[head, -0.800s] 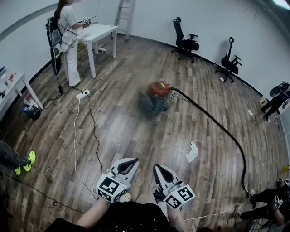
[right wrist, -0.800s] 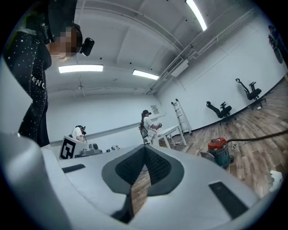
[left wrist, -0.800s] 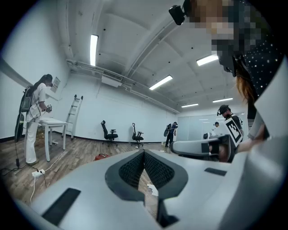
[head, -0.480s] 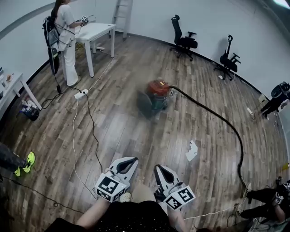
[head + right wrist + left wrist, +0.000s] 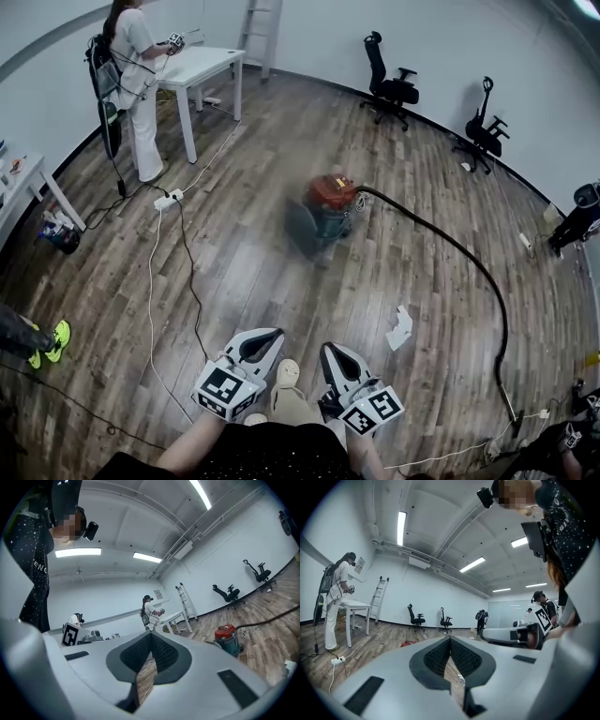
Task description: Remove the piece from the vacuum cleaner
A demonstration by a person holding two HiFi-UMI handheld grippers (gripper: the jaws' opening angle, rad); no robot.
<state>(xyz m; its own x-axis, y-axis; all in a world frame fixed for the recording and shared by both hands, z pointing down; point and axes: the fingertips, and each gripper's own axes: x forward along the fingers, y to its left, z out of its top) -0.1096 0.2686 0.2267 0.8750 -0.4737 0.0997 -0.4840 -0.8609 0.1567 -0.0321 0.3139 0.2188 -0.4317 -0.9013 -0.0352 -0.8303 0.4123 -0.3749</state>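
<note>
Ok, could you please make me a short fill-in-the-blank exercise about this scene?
1. The vacuum cleaner on the floor has a ____ top.
2. A long black ____ leads from it to the right.
3. The jaws of the left gripper and the right gripper are ____, with nothing between them.
4. Two black office ____ stand by the far wall.
Missing words: red; hose; shut; chairs.
</note>
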